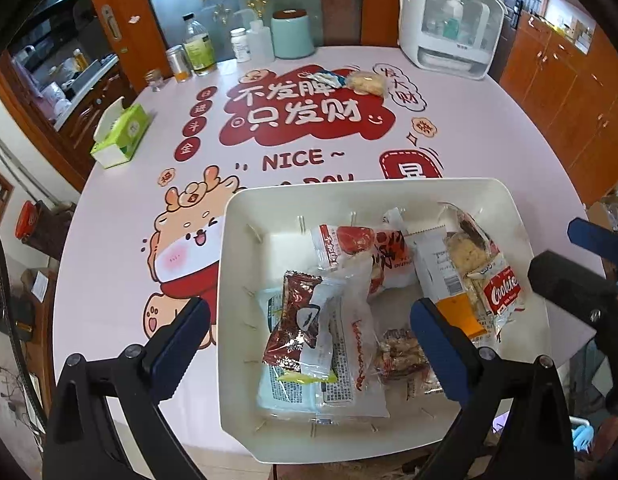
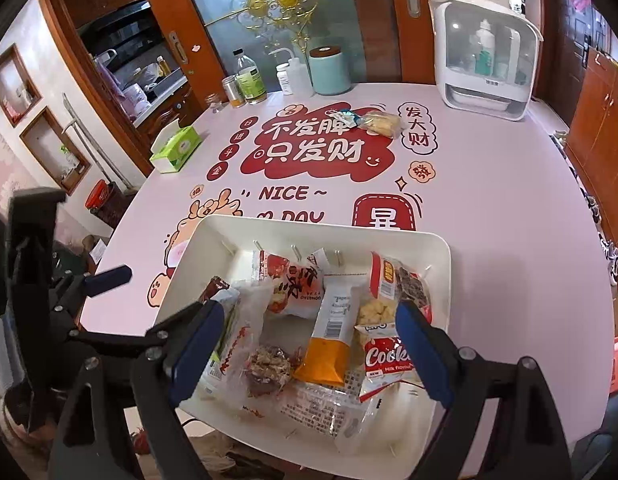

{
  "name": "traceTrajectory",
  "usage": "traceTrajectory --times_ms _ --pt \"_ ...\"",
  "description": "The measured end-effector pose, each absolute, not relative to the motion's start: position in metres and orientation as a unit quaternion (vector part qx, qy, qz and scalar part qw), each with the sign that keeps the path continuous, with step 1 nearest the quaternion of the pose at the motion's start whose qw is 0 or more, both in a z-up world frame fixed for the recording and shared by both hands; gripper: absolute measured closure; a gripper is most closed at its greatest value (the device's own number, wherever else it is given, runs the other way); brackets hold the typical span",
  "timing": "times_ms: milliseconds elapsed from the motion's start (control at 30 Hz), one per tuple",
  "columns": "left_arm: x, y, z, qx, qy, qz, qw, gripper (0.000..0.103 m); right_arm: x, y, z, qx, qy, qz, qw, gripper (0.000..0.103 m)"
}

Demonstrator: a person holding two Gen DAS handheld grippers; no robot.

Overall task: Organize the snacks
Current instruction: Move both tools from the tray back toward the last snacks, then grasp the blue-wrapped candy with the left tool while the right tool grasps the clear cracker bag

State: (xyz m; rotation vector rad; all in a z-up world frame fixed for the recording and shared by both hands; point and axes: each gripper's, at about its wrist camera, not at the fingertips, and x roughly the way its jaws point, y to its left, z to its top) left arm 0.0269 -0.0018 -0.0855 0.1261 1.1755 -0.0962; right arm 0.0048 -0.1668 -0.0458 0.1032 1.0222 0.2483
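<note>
Left wrist view: white tray (image 1: 521,216) at the table's (image 1: 109,240) near edge, filled with wrapped snacks.
Your orange packet (image 1: 453,284) lies lengthwise front-to-back; two snacks (image 1: 349,82) sit far across. Left gripper (image 1: 309,328) and right gripper (image 2: 309,332) hover wide-jawed, empty.

You are looking across a round pale pink tabletop (image 1: 109,208) printed with red cartoon lettering. Behind it stands a frosted glass door (image 2: 293,24) with gold scrollwork, framed in orange-brown wood. To your right runs a row of wooden cabinets (image 1: 569,92); to your left a doorway opens onto a kitchen counter (image 1: 69,76). Daylight fills the room evenly.
</note>
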Motion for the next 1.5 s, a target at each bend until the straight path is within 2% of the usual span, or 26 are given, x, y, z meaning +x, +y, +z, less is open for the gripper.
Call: traceTrajectory --times_ms 200,433,600,733,900,1033,1300,1500 --pt "0.048 0.004 -0.073 0.072 0.535 -0.055 0.840 0.003 0.016 -0.171 -0.043 0.058 0.485 0.102 0.867 0.015" --pt "0.131 0.022 -0.025 0.081 0.521 -0.067 0.847 0.003 0.051 -0.171 -0.009 0.003 0.458 0.083 0.885 0.015" --pt "0.207 0.021 0.019 0.098 0.488 -0.078 0.864 0.003 0.116 -0.181 0.033 -0.034 0.428 0.075 0.900 0.015" --pt "0.281 0.002 0.026 0.139 0.475 -0.075 0.866 0.003 0.190 -0.191 0.051 -0.067 0.415 0.075 0.904 0.015" --pt "0.378 -0.033 -0.010 0.205 0.466 -0.071 0.858 0.003 0.298 -0.198 0.031 -0.116 0.428 0.086 0.892 0.015" --pt "0.447 -0.051 -0.068 0.193 0.512 -0.092 0.832 0.003 0.372 -0.207 -0.022 -0.115 0.463 0.110 0.872 0.015" --pt "0.517 -0.071 -0.197 0.155 0.605 -0.094 0.776 0.003 0.432 -0.204 -0.146 -0.146 0.522 0.137 0.829 0.015" --pt "0.542 -0.073 -0.248 0.116 0.634 -0.072 0.761 0.003 0.449 -0.193 -0.201 -0.171 0.532 0.153 0.815 0.015"
